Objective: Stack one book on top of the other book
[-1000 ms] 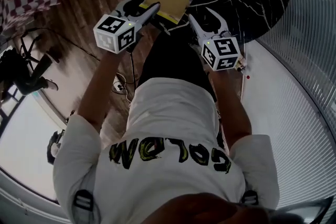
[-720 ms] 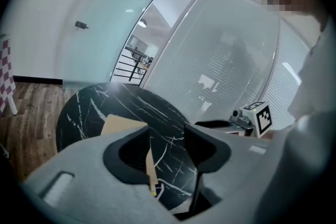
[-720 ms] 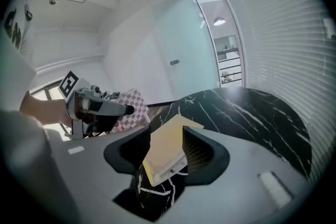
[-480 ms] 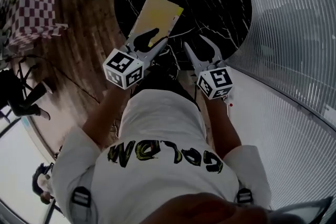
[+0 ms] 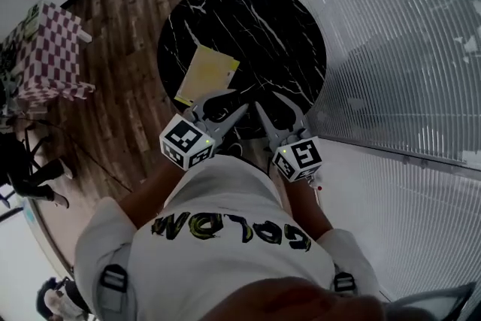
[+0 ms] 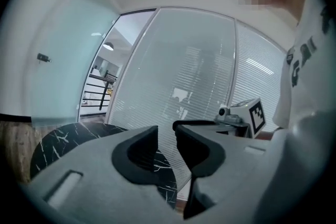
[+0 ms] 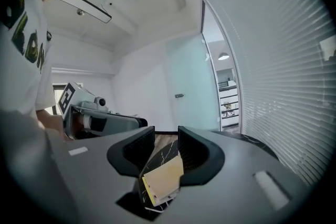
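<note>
A yellow book (image 5: 204,74) lies on the left half of the round black marble table (image 5: 248,19). In the right gripper view this yellow book (image 7: 164,178) shows far below through the jaw gap, with the edge of a second book under it. My left gripper (image 5: 225,109) and right gripper (image 5: 279,105) are held up side by side by my chest, well above the table's near edge, touching nothing. Both pairs of jaws have just been closing and stand partly open with nothing between them, as the left gripper (image 6: 165,136) and right gripper (image 7: 166,143) views show.
A red-and-white checkered cloth (image 5: 49,49) covers something on the wooden floor at left. A glass wall with blinds (image 5: 391,49) runs along the right. Another person (image 5: 30,162) stands at the far left edge.
Both grippers have risen away from the table and the yellow book and drawn in towards my chest. Their jaws have narrowed. The table now looks smaller and farther below.
</note>
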The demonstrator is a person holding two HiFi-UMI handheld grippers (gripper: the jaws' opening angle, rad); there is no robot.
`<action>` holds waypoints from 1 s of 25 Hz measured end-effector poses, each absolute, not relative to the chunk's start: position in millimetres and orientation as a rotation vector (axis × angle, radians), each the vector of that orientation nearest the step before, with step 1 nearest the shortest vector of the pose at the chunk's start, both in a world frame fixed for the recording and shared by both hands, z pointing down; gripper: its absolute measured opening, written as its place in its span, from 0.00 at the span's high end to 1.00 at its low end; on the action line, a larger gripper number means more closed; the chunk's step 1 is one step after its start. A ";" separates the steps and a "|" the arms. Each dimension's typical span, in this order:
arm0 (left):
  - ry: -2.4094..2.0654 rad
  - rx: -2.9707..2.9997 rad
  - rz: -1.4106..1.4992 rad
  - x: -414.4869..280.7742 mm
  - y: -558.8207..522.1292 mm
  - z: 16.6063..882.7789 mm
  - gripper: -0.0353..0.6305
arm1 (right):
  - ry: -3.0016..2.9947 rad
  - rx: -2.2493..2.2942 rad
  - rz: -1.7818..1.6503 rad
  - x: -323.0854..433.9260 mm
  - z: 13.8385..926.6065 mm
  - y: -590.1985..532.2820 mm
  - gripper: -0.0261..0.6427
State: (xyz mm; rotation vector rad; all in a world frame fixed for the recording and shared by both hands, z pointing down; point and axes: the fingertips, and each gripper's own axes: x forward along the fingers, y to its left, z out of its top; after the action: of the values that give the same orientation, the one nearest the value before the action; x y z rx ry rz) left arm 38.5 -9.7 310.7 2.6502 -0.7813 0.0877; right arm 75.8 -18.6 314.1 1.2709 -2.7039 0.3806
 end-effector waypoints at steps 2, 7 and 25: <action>-0.766 2.677 0.081 46.1 -3.4 302.8 0.79 | -2.722 1.283 0.348 78.8 302.8 -13.7 0.76; -0.802 2.770 -0.020 54.8 7.7 276.0 0.94 | -2.751 1.321 0.294 86.6 283.5 3.8 0.82; -0.799 2.748 -0.031 68.9 10.3 275.5 0.94 | -2.770 1.451 0.216 111.0 261.8 14.2 0.96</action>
State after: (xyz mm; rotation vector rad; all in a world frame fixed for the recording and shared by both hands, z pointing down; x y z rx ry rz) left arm 68.9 10.3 275.5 2.7475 -0.7993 -0.0306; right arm 111.0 14.2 261.8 1.4513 -2.7699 0.2155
